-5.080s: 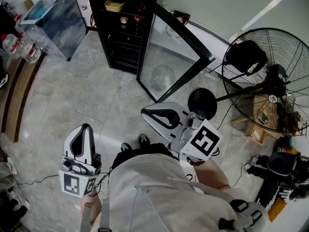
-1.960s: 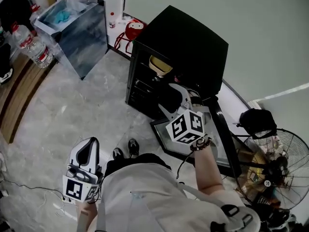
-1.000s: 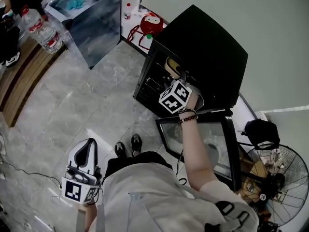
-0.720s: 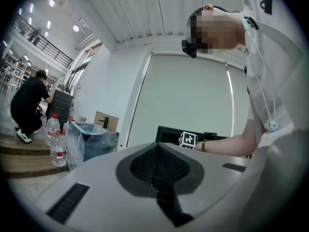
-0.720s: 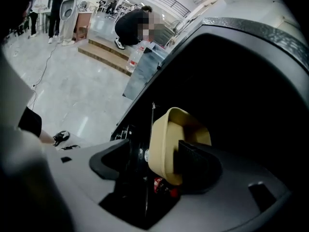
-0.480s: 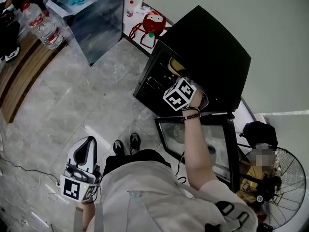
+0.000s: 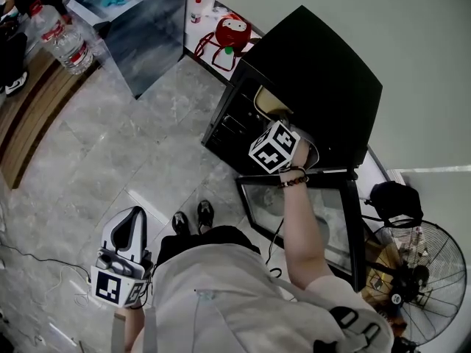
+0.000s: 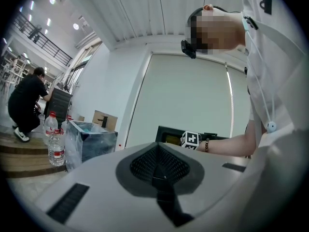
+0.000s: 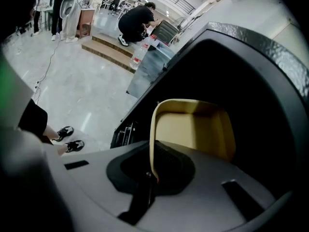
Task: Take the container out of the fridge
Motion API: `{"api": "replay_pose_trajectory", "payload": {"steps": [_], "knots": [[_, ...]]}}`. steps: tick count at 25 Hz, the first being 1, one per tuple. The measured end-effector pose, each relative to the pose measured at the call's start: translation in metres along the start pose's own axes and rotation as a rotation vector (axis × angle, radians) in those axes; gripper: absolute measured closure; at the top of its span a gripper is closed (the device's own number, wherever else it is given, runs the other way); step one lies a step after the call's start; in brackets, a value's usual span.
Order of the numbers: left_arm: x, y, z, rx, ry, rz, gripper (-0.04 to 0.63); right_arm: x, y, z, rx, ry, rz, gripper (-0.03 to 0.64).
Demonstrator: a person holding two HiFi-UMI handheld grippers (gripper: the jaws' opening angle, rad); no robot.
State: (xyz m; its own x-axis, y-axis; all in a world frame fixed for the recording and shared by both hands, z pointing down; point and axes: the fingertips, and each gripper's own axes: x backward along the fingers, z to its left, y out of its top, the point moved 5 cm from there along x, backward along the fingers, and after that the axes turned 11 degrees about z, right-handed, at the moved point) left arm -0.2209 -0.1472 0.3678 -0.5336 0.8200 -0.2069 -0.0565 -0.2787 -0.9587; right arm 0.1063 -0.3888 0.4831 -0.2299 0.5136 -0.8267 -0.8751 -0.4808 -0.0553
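A shallow beige container (image 7: pixel 269 102) sits on the top shelf of the small black fridge (image 7: pixel 316 68), whose glass door (image 7: pixel 303 210) hangs open. My right gripper (image 7: pixel 284 120) reaches into the shelf opening, its marker cube just outside. In the right gripper view the jaws (image 9: pixel 153 175) are shut on the near rim of the container (image 9: pixel 198 129), which stands edge-on between them. My left gripper (image 7: pixel 132 216) hangs low at my left side over the floor, away from the fridge; its jaws (image 8: pixel 158 171) meet with nothing between them.
A big floor fan (image 7: pixel 416 285) stands right of the open door. A clear plastic bin (image 7: pixel 140 13), water bottles (image 7: pixel 62 46) and a red toy (image 7: pixel 232 31) lie left of the fridge. A person (image 9: pixel 137 21) crouches at wooden steps far behind. A cable (image 7: pixel 33 259) crosses the floor.
The right gripper went to the top shelf and its jaws closed on the container's rim. The container now shows slightly more at the shelf front. The left gripper stayed put.
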Motion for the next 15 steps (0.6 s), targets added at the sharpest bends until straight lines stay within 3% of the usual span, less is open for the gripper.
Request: {"api": "replay_pose_trajectory", "payload": {"steps": [6,12,15], "knots": [[0.001,0.001,-0.001,-0.002,-0.032,-0.003,0.586,0.038,0.002,0.04,0.025,0.08,-0.056,0.601],[0.008,-0.002,-0.001,-0.008,-0.081,0.001,0.586,0.098,-0.006,0.086,0.086,0.092,-0.114,0.601],[0.008,-0.002,-0.003,-0.016,-0.115,0.001,0.586,0.143,-0.009,0.107,0.05,0.147,-0.242,0.601]]}}
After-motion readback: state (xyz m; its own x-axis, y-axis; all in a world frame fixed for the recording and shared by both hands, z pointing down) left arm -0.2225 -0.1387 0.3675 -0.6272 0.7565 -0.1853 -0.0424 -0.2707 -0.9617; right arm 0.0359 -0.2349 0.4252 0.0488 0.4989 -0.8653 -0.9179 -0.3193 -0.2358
